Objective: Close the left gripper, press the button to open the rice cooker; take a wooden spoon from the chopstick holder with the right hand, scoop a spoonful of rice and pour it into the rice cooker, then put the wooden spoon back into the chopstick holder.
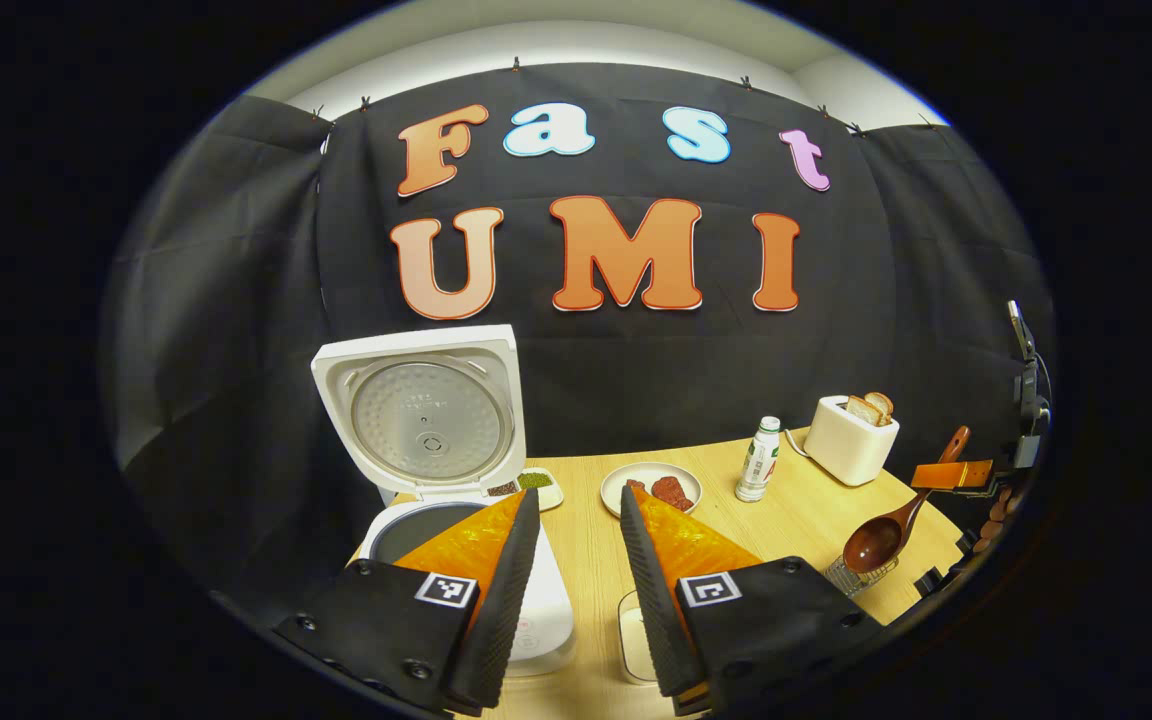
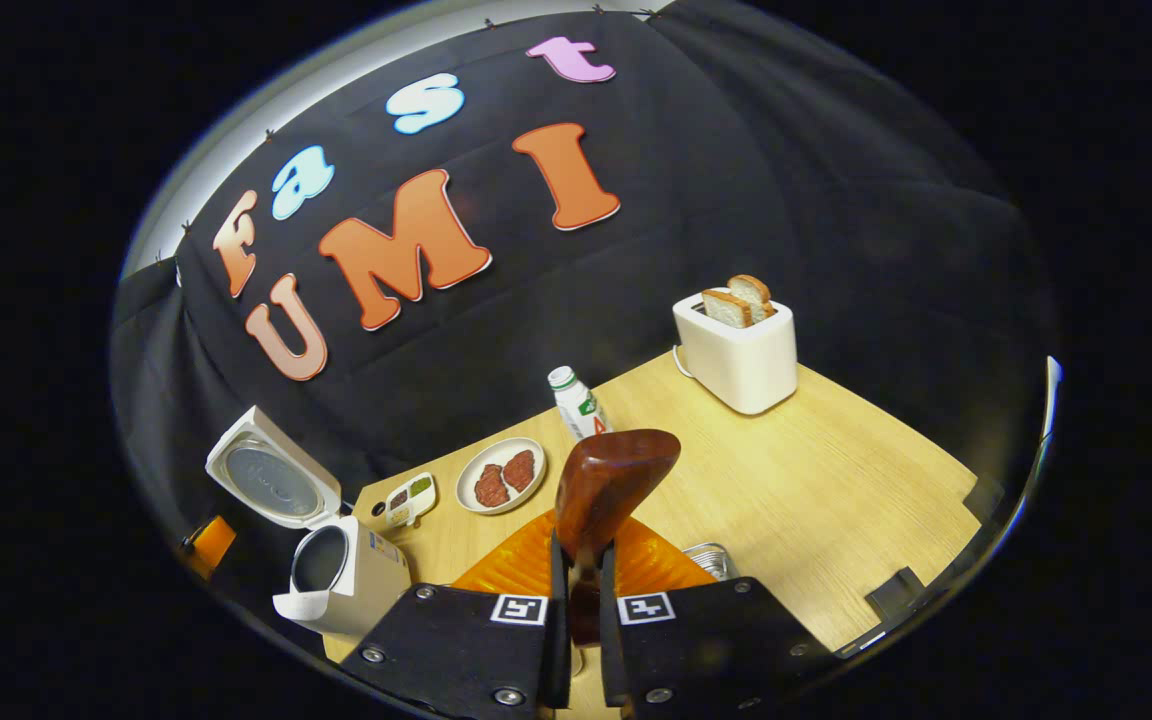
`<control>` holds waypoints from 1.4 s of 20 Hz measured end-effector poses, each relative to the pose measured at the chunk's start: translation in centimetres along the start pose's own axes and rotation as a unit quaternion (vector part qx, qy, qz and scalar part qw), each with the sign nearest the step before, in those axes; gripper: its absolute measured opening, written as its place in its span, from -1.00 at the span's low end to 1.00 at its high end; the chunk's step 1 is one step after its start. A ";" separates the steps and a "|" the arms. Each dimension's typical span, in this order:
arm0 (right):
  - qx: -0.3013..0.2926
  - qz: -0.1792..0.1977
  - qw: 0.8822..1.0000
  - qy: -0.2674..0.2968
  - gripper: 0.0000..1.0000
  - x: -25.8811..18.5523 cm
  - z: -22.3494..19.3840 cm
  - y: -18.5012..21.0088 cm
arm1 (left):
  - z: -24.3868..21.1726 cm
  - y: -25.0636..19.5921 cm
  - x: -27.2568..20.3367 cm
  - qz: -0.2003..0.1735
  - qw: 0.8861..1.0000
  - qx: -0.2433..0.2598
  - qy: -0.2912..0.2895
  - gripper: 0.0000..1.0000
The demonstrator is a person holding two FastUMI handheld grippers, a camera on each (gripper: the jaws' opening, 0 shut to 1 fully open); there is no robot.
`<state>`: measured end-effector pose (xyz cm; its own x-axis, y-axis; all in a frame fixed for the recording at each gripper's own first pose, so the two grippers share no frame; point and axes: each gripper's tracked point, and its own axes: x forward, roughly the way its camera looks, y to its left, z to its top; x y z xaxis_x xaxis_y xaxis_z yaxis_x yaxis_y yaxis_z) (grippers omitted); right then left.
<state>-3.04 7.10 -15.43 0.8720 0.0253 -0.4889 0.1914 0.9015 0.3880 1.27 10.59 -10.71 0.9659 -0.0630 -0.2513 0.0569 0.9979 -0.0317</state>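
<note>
1. Left gripper (image 1: 579,590) hangs with its fingers spread and nothing between them, above the near left part of the tabletop (image 1: 796,510).
2. Below it stands the rice cooker (image 1: 496,590) at the tabletop's left edge, its lid (image 1: 421,410) standing upright, so the button step looks done. What lies inside the inner pot (image 1: 416,530) cannot be made out.
3. Just beside the cooker on its right, at the near edge, a pale container (image 1: 636,630) peeks out under the left gripper; I judge it to be the rice, but most of it is cut off.
4. Toward the right edge, the wooden spoon (image 1: 886,530) hangs over the chopstick holder (image 1: 861,575), a mesh cup largely covered by the spoon's bowl.
5. Right gripper (image 2: 576,590) is pinched on the spoon's handle, the bowl rising ahead of its fingers.
6. Whether the spoon is coming out or going back cannot be told; its bowl looks empty in the left gripper view.
7. At the back edge sit a condiment dish (image 1: 536,485), a plate (image 1: 651,490), a bottle (image 1: 758,460) and a toaster (image 1: 851,440).
</note>
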 end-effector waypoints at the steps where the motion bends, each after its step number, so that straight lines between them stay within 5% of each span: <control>1: -0.007 0.008 1.000 0.004 -0.77 0.0 -0.3 1.4 | -0.1 0.6 0.1 0.001 1.000 0.000 0.000 0.22; 3: -0.024 0.029 0.999 0.010 -0.77 0.2 -1.2 4.4 | -0.4 1.9 0.1 0.008 1.000 0.001 -0.001 0.65; 5: -0.048 0.043 0.998 0.015 -0.77 0.8 -2.4 7.0 | -0.7 3.4 -0.1 0.016 1.000 0.002 0.000 0.85; 13: -0.226 0.023 0.974 0.012 -0.87 3.9 -8.4 11.9 | -1.2 10.9 -1.0 0.061 0.998 -0.015 -0.001 0.85; 20: -0.375 -0.020 0.926 -0.027 -0.80 5.9 -12.4 12.2 | -2.9 15.0 -1.1 0.085 0.996 -0.016 0.012 0.85; 28: -0.411 -0.041 0.910 -0.034 -0.80 4.9 -18.3 11.4 | -3.5 16.4 -0.2 0.072 0.997 0.010 0.022 0.77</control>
<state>-4.83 25.39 -27.76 0.9009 -0.0587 -0.4299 -0.1202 0.9183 -0.3772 1.13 26.90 -14.59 0.9525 0.0802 -0.2938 -0.0754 0.9968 0.0276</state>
